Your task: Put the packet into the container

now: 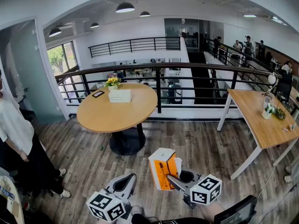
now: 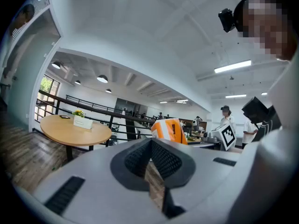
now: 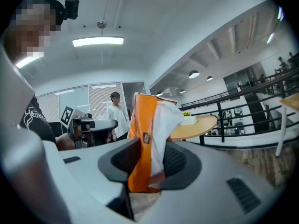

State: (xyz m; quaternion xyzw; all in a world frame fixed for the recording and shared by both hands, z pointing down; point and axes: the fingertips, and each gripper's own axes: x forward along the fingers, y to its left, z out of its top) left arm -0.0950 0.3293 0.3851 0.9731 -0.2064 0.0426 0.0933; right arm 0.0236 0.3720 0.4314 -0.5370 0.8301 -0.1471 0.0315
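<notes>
An orange-and-white packet [image 1: 163,168] hangs upright over the wooden floor, near me, with my right gripper [image 1: 174,179] shut on its lower part. In the right gripper view the packet [image 3: 150,120] stands pinched between the two dark pads of the right gripper [image 3: 149,161]. My left gripper [image 1: 129,177] is to the packet's left, low in the head view, shut with nothing in it. From the left gripper [image 2: 150,149] the packet [image 2: 171,129] shows just beyond the jaws. A white box-like container [image 1: 119,95] sits on the round wooden table [image 1: 117,113] farther ahead.
Yellow flowers [image 1: 112,81] stand behind the white container. A black railing [image 1: 159,73] runs behind the round table. A long wooden table [image 1: 261,118] stands at the right. A person [image 1: 18,139] stands at the left edge. A dark screen [image 1: 236,211] is at the bottom right.
</notes>
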